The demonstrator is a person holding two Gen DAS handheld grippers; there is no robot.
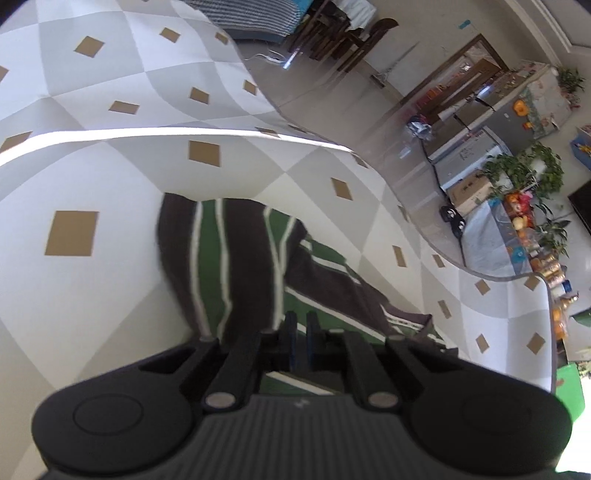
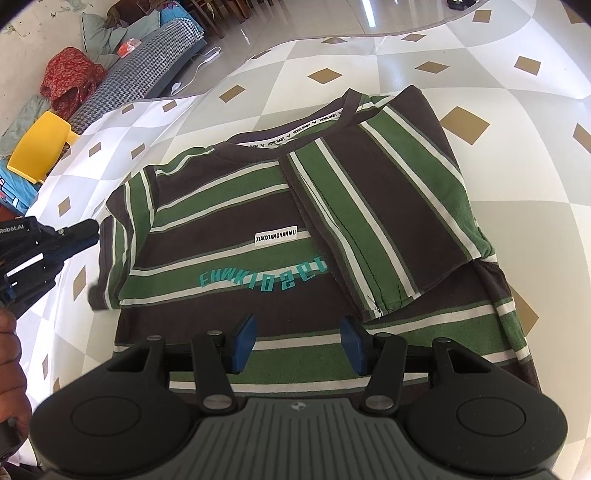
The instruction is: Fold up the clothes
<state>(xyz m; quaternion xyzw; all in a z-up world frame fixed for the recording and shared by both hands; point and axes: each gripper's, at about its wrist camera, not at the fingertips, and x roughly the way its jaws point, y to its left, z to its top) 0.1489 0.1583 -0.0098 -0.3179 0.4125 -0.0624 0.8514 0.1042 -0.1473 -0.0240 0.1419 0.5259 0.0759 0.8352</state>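
At 9 o'clock in the right wrist view, left gripper [image 2: 92, 227] hovers by the unfolded sleeve, jaws near-closed, pinching nothing visible. Striped shirt [image 2: 258, 229] lies flat on the checked tablecloth [image 2: 480, 74]; 2 o'clock side already folded inward. Right gripper [image 2: 297, 343] above the hem, jaws spread. Left fold remains, I judge.

A tablecloth [image 2: 480, 206] with grey and white diamonds and small tan squares covers the table. Beyond its far left corner, a yellow plastic stool [image 2: 42, 147] stands on the floor, with a red patterned cloth [image 2: 68, 79] behind it against a houndstooth cushion [image 2: 147, 70]. In the left wrist view, past the tablecloth's right edge, leafy potted plants [image 1: 524, 173] sit beside a cardboard box [image 1: 471, 192], and dark wooden chairs [image 1: 351, 33] stand further back.
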